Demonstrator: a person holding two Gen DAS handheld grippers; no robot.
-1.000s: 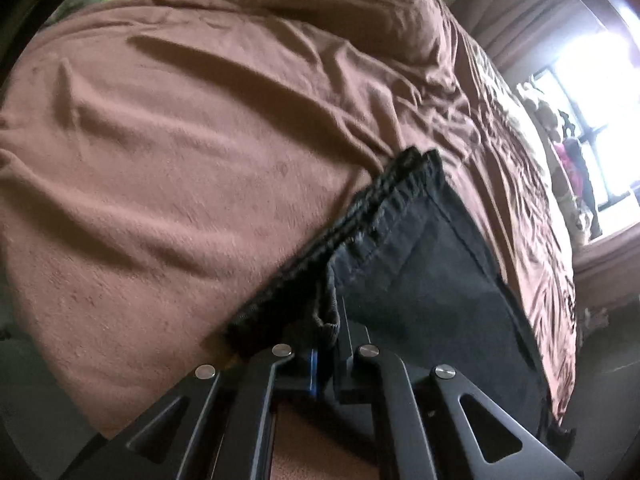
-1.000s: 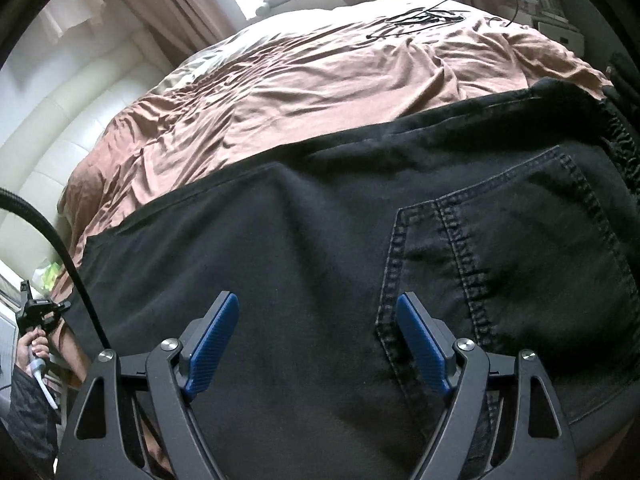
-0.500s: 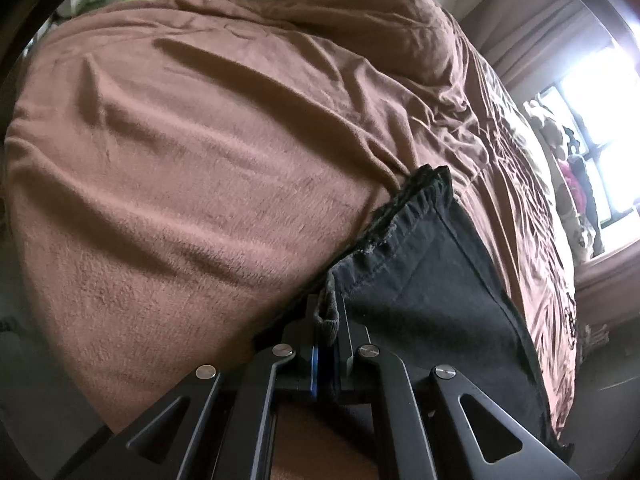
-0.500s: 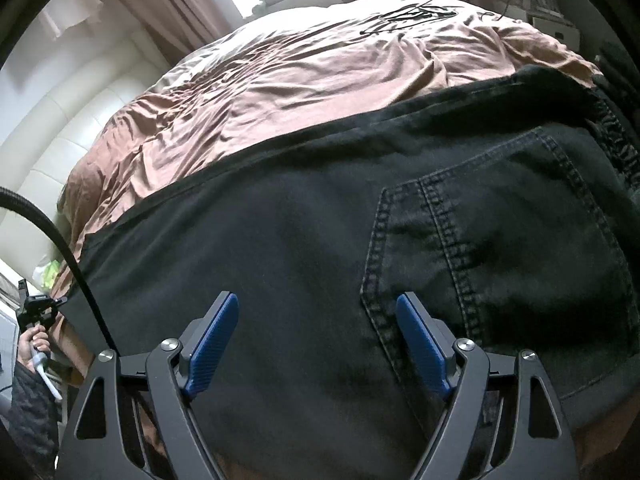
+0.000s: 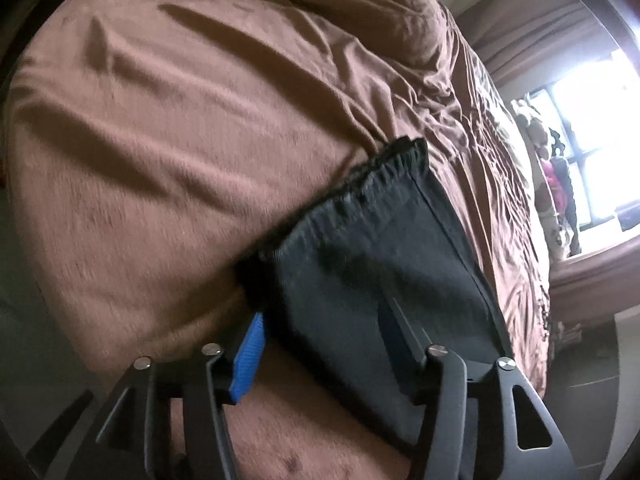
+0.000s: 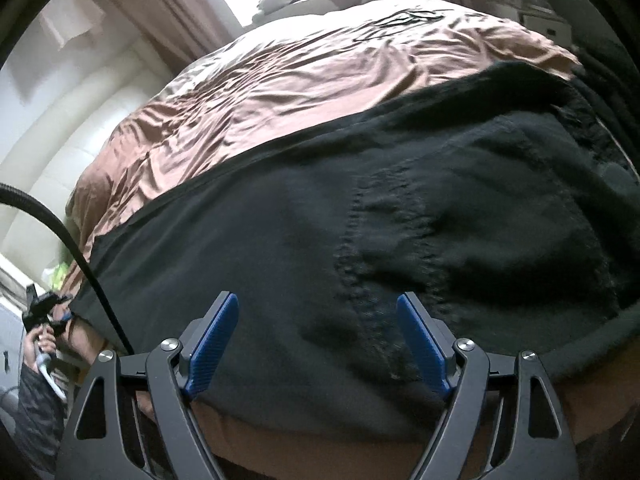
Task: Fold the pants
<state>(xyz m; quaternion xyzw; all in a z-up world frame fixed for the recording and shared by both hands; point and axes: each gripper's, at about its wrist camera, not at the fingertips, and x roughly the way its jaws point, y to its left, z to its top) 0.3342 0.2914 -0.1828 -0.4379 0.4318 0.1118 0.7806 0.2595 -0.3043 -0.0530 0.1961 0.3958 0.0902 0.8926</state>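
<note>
Black denim pants (image 6: 360,232) lie flat along the front edge of a bed with a brown cover (image 6: 304,80). In the left wrist view the leg hems (image 5: 372,184) lie on the cover, and my left gripper (image 5: 324,336) is open with its jaws wide over the near corner of the hem end, holding nothing. In the right wrist view my right gripper (image 6: 316,340) is open just above the seat of the pants, beside the stitched back pocket (image 6: 460,240), holding nothing.
The brown cover (image 5: 180,128) spreads far to the left of the hems. A window (image 5: 592,152) with soft toys is at the far side. A white padded headboard (image 6: 60,152) is on the left. A black cable (image 6: 80,256) and a hand with the other gripper (image 6: 44,316) show at lower left.
My left gripper was shut on the pants hem and has opened wide, letting the hem drop onto the cover. My right gripper stayed open and shifted slightly over the seat of the pants.
</note>
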